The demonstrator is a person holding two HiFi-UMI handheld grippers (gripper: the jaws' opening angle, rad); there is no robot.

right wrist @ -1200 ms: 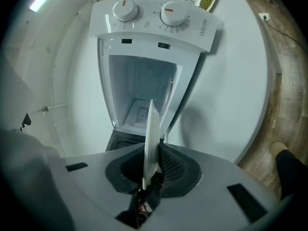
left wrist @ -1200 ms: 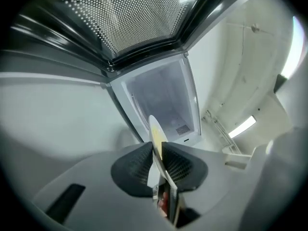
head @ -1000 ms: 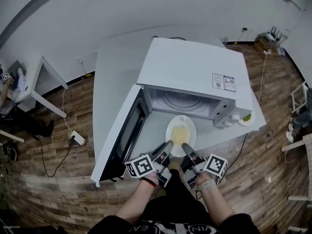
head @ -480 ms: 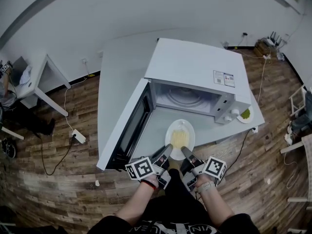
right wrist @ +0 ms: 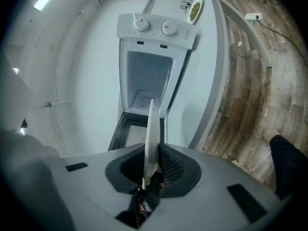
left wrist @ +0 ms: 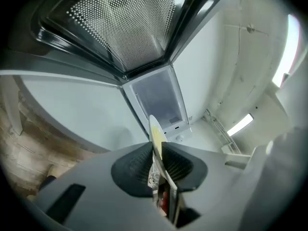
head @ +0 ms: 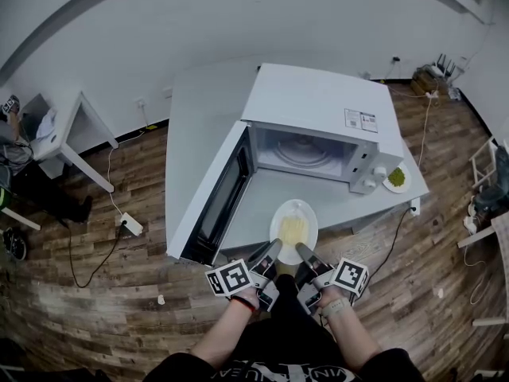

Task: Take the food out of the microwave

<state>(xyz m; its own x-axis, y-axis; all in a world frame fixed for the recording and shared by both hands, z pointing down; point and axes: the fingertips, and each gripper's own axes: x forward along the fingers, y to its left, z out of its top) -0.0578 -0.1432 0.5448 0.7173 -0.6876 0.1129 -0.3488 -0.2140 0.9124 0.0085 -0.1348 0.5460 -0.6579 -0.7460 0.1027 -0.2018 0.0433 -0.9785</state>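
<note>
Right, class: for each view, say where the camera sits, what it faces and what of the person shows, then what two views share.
Head view: on the head, steeply down at open microwave and plate; forearms, left claw, right claw show.
Left gripper view: on left claw, along its jaws at the plate's edge; that claw shows.
Right gripper view: likewise on right claw, facing the microwave.
Shared: both gripper views show the plate edge-on, clamped.

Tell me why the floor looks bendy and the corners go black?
Head view: the wide lens curves the brown wooden plank floor. Left gripper view: dark corners, glaring white light strip. Right gripper view: dark corners; the round white plate looks blurry up close.
</note>
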